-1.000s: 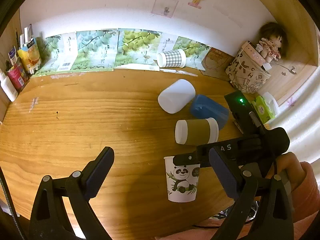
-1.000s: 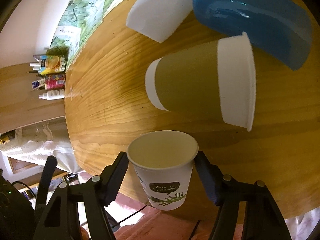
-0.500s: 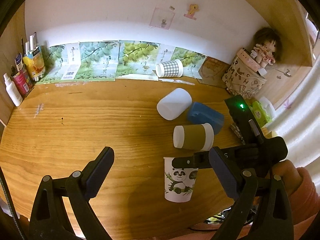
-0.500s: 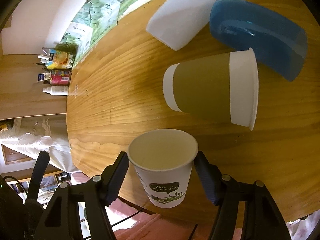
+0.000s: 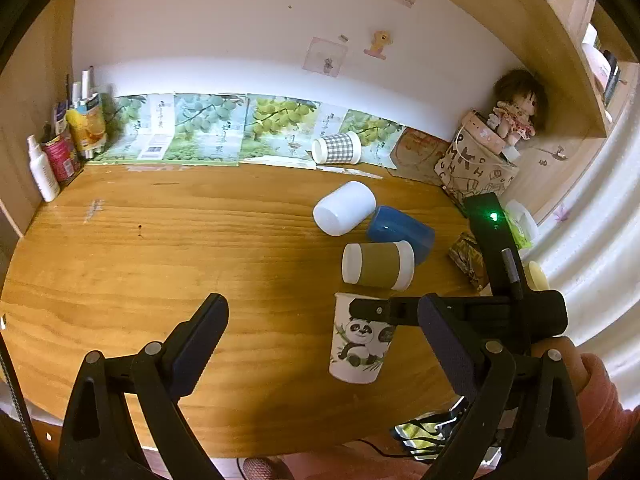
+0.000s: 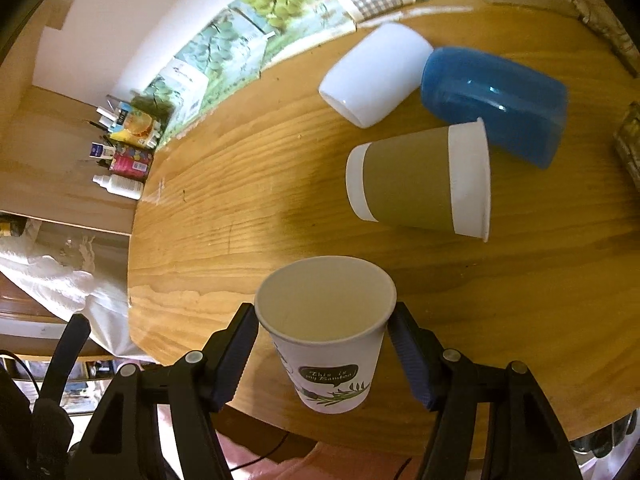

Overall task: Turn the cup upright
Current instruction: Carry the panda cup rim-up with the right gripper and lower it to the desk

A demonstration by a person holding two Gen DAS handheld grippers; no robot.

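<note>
A white paper cup with a panda print [image 5: 358,342] stands upright on the wooden table [image 5: 160,248], mouth up, near the front edge. My right gripper [image 6: 325,334] sits around its rim [image 6: 326,300], a finger touching each side, shut on it. It also shows in the left wrist view [image 5: 372,308]. My left gripper [image 5: 320,332] is open and empty, above the table's front, left of the cup.
A brown-sleeved cup [image 5: 378,266], a blue cup [image 5: 400,230] and a white cup [image 5: 344,208] lie on their sides just behind the panda cup. A checked cup [image 5: 337,148] lies by the wall. Bottles [image 5: 60,152] stand far left; a doll and bag [image 5: 480,160] far right.
Both cameras have pulled back and risen a little, so more of the table shows. The panda cup stays upright between the right fingers; the lying cups have not moved.
</note>
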